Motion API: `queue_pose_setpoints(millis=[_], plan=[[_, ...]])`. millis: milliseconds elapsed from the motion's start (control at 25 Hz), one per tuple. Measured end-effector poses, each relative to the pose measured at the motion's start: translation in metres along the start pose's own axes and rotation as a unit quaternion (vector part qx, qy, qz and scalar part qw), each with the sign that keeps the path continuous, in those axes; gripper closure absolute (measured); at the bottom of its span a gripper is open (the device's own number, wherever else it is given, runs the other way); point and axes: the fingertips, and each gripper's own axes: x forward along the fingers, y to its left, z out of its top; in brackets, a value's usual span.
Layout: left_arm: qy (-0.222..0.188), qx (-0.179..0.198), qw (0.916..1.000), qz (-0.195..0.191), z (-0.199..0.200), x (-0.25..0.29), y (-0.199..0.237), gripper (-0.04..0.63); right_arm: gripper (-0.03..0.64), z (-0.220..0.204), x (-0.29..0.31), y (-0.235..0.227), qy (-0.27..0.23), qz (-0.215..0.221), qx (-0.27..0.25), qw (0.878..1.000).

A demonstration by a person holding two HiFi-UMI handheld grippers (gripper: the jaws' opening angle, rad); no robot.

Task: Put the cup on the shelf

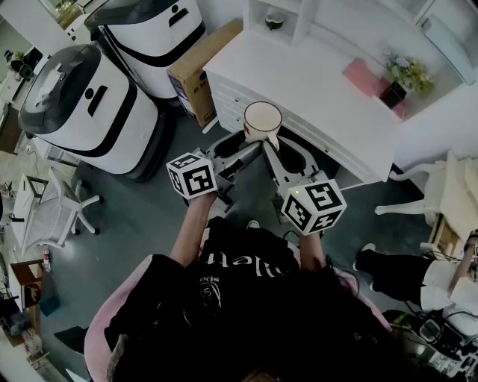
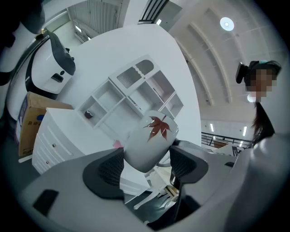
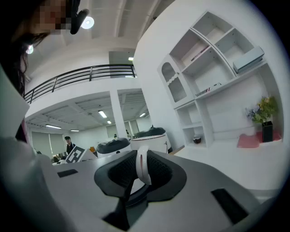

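Note:
A white cup [image 1: 263, 119] with a red leaf print [image 2: 156, 127] hangs in the air between my two grippers, just in front of the white desk [image 1: 314, 82]. My right gripper [image 1: 270, 148] is shut on the cup's thin white handle [image 3: 142, 168]. My left gripper [image 2: 147, 165] has its jaws spread wide, with the cup's body [image 2: 147, 145] between the pads and close against them. The white shelf unit [image 2: 131, 90] stands at the back of the desk and also shows at the right of the right gripper view [image 3: 208, 50].
A small dark bowl [image 1: 274, 20] sits in a shelf compartment. A pink item [image 1: 364, 76] and a potted plant [image 1: 407, 74] are on the desk. A cardboard box [image 1: 198, 63] and two white machines [image 1: 82, 104] stand left; a person's legs [image 1: 388, 272] are at right.

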Motion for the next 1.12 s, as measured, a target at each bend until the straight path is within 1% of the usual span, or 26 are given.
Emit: queue_pose_setpoints(millis=[440,680,880,1120], plan=[[-0.011,-0.005,0.9999,0.009,-0.016,0.007,-0.002,0.267,0.526,-0.008,-0.010,-0.009,0.009,0.014,-0.005,1.000],[-0.009,-0.010,0.9999,0.010,-0.010,0.004,0.008,0.267,0.526,-0.009,0.003,-0.007,0.014,0.014,-0.003,1.000],[-0.008,-0.015,0.9998,0.005,0.006,0.009,0.031,0.267,0.526,-0.007,0.031,-0.013,0.013,0.005,0.000,1.000],[0.009,-0.018,0.9998,-0.010,0.051,0.006,0.080,0.267,0.526,0.002,0.096,-0.011,0.008,-0.017,0.008,1.000]])
